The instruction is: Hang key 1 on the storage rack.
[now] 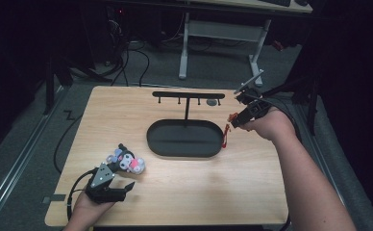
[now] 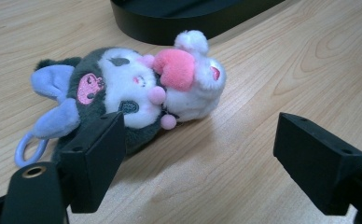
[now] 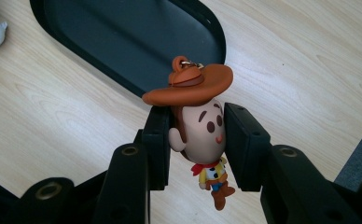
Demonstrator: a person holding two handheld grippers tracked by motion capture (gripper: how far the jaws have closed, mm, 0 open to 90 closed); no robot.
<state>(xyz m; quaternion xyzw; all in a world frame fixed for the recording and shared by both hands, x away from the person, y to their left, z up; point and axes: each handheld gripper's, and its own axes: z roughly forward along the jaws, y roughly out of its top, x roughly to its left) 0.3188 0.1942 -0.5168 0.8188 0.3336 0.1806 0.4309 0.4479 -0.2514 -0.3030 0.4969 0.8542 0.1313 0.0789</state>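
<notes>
In the right gripper view we see our right tool (image 3: 195, 140) closed on the head of a small cowboy figure (image 3: 202, 135); its jaws press both sides of the face, the brown hat sits just above them at 12 o'clock and the little body hangs below at 6. From the high view this tool (image 1: 237, 118) is lifted over the right side of the table (image 1: 252, 187), with a red strand (image 1: 226, 134) dangling from it just past the 3 o'clock end of the black oval tray (image 1: 184, 138). A black hanger stand (image 1: 188, 95) rises from the tray's 12 o'clock side.

Our left tool (image 2: 198, 158) is wide open and holds nothing. In the left gripper view the plush keychain (image 2: 132, 88), grey, white and pink with lilac ears and a pale blue ring, lies on its side on the wood at about 11 o'clock from the jaw gap, partly behind the left jaw; we cannot tell whether they touch. From above, the left tool (image 1: 122, 185) rests low near the table's front left, the plush at its 1 o'clock, at 7 o'clock from the tray.
</notes>
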